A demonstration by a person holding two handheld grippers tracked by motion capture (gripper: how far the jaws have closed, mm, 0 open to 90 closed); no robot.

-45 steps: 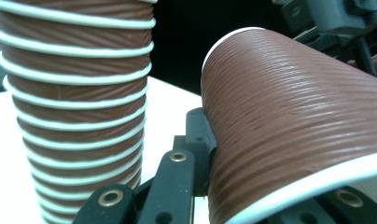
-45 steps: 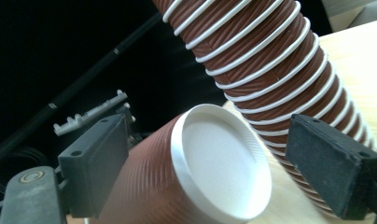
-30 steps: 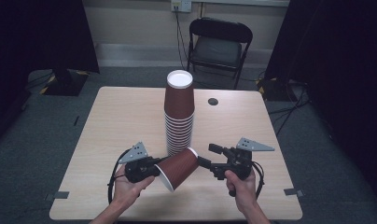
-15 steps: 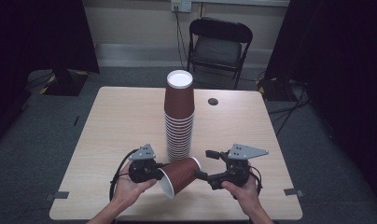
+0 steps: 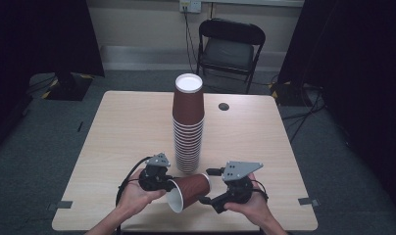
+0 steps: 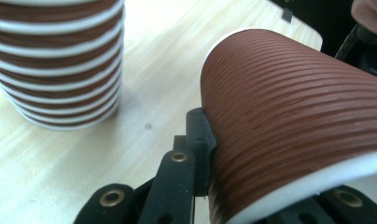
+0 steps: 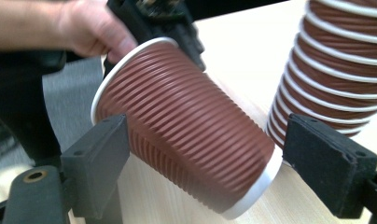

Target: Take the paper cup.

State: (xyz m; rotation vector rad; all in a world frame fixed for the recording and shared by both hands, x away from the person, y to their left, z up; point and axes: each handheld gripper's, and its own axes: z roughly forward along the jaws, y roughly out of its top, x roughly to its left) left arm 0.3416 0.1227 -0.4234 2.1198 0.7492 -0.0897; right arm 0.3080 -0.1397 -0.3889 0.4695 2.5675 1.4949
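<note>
- The brown cup (image 5: 188, 188) lies on its side at the bottom middle of the high view, in front of the tall cup stack (image 5: 188, 127).
- Our left gripper (image 5: 154, 176) pinches its rim tight, so it stays up.
- Our right gripper (image 5: 210, 188) has just been opening; its jaws stand wide around the cup's bottom end, not touching.
- The right gripper view shows those gaps; the high view hides them.

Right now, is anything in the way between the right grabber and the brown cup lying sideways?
No. In the right gripper view the cup lies directly between the right gripper's jaws, which have just been opening and stand clear of its sides. The left gripper grips its rim end. The cup stack stands behind.
</note>
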